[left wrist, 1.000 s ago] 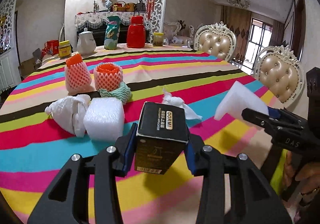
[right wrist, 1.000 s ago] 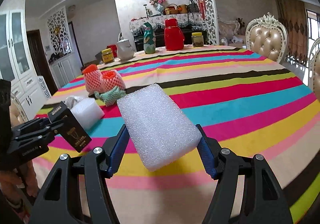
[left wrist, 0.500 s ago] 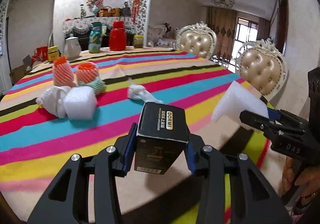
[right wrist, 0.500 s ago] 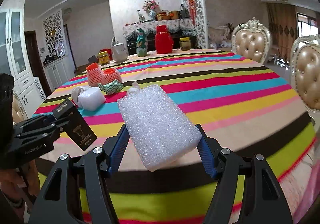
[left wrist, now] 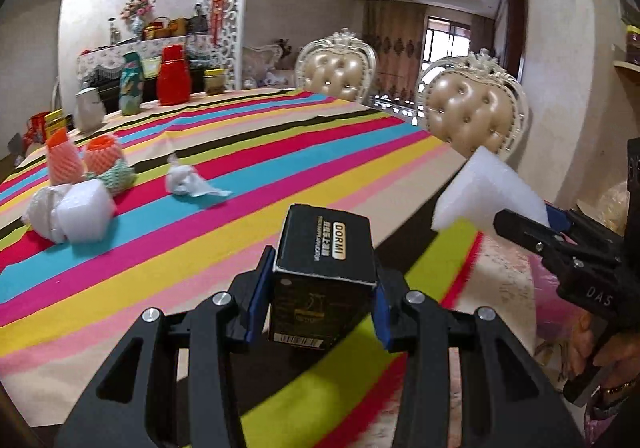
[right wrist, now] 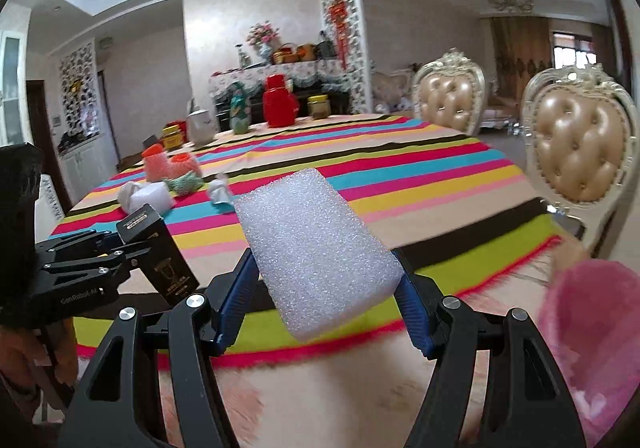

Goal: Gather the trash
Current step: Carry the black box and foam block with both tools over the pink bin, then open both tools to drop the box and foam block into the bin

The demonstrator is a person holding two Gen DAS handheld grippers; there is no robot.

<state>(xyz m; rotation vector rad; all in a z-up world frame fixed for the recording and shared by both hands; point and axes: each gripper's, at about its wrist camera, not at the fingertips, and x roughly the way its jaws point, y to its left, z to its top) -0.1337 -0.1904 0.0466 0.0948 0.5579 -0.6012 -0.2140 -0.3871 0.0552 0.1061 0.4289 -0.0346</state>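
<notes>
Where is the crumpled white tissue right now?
The crumpled white tissue lies alone on the striped tablecloth, left of centre in the left wrist view, just right of the foam-net pile.

you have a striped cloth over the table point(left wrist: 280, 152), and at its far end a red thermos point(left wrist: 173, 74), a white kettle point(left wrist: 89, 108), a green patterned bag point(left wrist: 132, 88) and a yellow-lidded jar point(left wrist: 214, 81). two tufted chairs point(right wrist: 580, 144) stand along its right side, and a sideboard point(right wrist: 280, 76) with flowers point(right wrist: 262, 36) sits against the back wall.

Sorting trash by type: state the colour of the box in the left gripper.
Black box with gold "DORMI" lettering, clearest in the left wrist view.
</notes>
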